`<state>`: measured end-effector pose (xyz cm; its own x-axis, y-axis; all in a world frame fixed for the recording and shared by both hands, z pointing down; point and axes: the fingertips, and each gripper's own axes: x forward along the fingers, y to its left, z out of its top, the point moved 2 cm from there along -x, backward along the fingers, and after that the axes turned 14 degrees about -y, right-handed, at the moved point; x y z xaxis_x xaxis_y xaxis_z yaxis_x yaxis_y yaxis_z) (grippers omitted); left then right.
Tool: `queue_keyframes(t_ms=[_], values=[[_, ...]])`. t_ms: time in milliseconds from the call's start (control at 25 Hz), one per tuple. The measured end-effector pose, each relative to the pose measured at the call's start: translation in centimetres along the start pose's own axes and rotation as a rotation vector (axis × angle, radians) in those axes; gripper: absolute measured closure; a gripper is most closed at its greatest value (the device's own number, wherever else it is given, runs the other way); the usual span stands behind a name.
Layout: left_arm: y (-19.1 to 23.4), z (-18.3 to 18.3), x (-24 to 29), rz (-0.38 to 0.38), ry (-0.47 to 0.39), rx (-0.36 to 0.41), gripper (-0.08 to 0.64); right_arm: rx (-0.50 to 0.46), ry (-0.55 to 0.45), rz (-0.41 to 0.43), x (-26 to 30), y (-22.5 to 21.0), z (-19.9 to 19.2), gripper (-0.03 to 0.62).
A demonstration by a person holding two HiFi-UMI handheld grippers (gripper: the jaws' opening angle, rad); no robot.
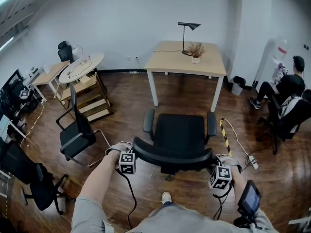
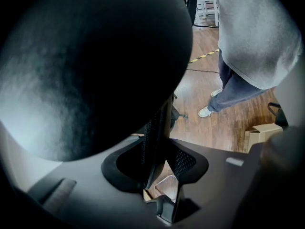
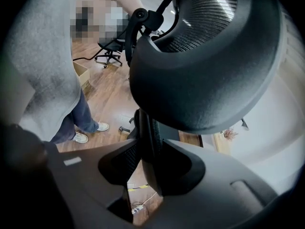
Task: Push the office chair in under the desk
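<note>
A black office chair (image 1: 177, 132) stands on the wood floor in front of the light wooden desk (image 1: 170, 62), its seat facing the desk and an open stretch of floor between them. Its curved backrest (image 1: 172, 155) is nearest me. My left gripper (image 1: 131, 154) clasps the backrest's left end and my right gripper (image 1: 214, 163) its right end. In the left gripper view the backrest (image 2: 86, 66) fills the upper frame and its edge runs down between the jaws of the left gripper (image 2: 155, 163). The right gripper view shows the backrest (image 3: 205, 66) held the same way by the right gripper (image 3: 147, 168).
On the desk stand a black lamp (image 1: 187, 33) and a small plant (image 1: 196, 50). Left of me are a second black chair (image 1: 75, 135), a wooden shelf (image 1: 90, 98) and a round white table (image 1: 82, 66). A cable with a power strip (image 1: 252, 161) lies at the right. A person (image 1: 286, 89) sits far right.
</note>
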<state>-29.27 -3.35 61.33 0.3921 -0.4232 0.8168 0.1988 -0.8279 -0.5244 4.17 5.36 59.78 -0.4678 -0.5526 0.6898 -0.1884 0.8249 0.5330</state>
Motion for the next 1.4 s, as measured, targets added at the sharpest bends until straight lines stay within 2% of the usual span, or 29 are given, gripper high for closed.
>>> queue_keyframes(t_ms=[720, 1080, 1400], values=[[9.1, -4.7, 5.3, -0.004, -0.043, 0.074, 0.425, 0.077, 0.076, -0.041, 5.8, -8.0, -0.9, 0.436], [11.9, -6.0, 6.8, 0.008, -0.068, 0.089, 0.425, 0.089, 0.088, -0.052, 7.7, -10.6, -1.1, 0.433], [15.7, -6.4, 9.3, -0.003, -0.083, 0.080, 0.425, 0.086, 0.082, -0.032, 10.0, -14.9, -3.2, 0.433]])
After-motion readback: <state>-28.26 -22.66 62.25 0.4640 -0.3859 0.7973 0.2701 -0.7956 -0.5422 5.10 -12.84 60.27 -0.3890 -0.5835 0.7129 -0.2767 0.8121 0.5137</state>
